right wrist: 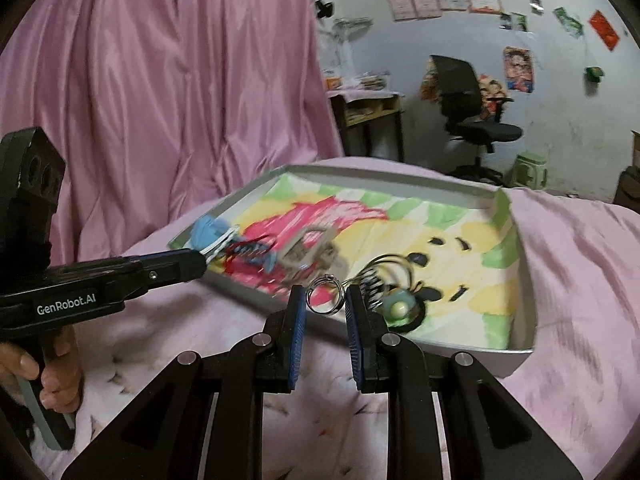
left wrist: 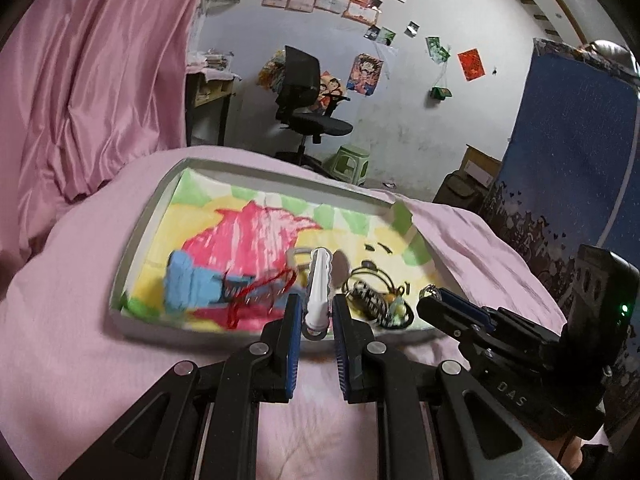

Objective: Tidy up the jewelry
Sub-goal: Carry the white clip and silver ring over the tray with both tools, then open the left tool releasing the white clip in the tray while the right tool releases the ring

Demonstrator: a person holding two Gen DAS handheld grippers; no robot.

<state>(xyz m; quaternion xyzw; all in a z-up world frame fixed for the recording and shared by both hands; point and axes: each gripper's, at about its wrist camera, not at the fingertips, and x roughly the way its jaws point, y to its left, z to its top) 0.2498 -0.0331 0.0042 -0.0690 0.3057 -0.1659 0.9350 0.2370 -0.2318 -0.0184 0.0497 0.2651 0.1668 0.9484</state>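
Silver ring [right wrist: 325, 294] pinched in right gripper [right wrist: 325, 296]; white clip [left wrist: 318, 294] clamped in left gripper [left wrist: 316, 312], seemingly. Lower slowly into tray [right wrist: 516, 354], clear of tangle, before releasing.

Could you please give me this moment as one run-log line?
left gripper: shut on white clip | right gripper: shut on silver ring | both over tray

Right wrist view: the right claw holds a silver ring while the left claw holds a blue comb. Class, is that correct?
Not quite. The left claw holds a white comb, as the left wrist view shows. The right claw does hold the silver ring.
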